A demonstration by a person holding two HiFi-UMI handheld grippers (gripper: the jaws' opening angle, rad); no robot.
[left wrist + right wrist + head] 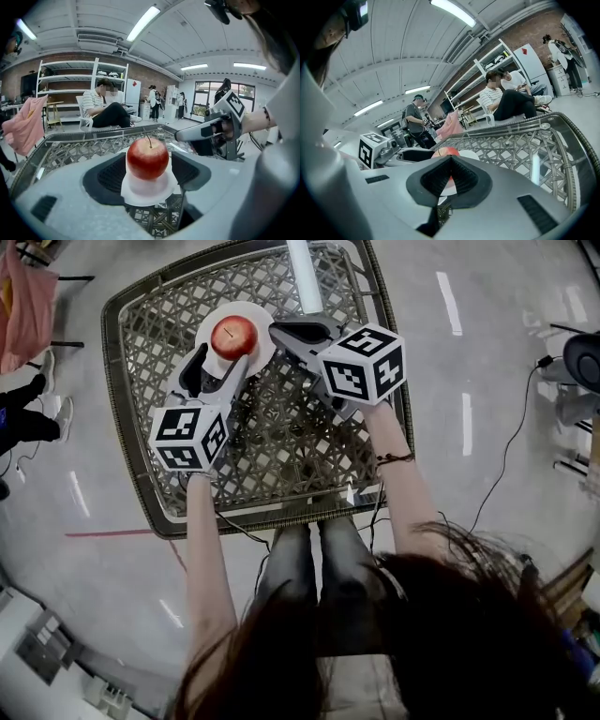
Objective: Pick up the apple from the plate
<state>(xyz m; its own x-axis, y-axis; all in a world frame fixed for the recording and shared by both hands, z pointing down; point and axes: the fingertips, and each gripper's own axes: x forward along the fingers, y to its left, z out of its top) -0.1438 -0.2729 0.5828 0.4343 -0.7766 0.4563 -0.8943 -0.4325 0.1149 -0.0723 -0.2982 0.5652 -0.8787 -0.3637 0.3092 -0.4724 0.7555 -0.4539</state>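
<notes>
Between the left tool's parted jaws sits the apple.

Bright ceiling strip lights; strong fisheye distortion, dark vignetted corners

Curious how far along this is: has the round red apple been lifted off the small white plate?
No, the round red apple rests on the white plate, between the parted jaws of the left gripper.

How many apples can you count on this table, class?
1. A red apple sits on the white plate near the lattice table's far edge. Nothing in view seems to hide another.
</notes>
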